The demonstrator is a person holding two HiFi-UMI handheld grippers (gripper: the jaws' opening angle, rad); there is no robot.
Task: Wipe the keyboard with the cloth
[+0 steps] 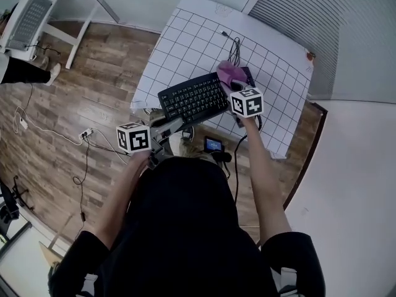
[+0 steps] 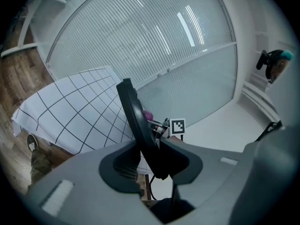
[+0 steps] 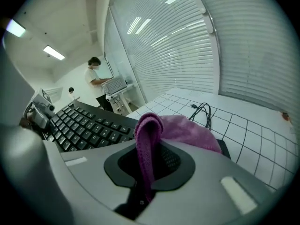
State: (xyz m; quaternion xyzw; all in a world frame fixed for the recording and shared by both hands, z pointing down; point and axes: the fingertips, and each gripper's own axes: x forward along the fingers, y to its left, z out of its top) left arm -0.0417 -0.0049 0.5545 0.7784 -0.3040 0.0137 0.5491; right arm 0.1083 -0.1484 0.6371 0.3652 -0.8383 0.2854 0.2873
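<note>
Two risks now: cloth (image 3: 187,128) could slip from my right tool (image 3: 146,165) clamping it; keyboard (image 2: 132,109) could twist from left tool (image 2: 151,158) pinching its edge.

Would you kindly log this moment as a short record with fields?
left gripper: shut on the keyboard, at its edge
right gripper: shut on the purple cloth
cloth position: by the keyboard's right end; contact unclear
surface: gridded sheet
also there: black cable on the sheet
</note>
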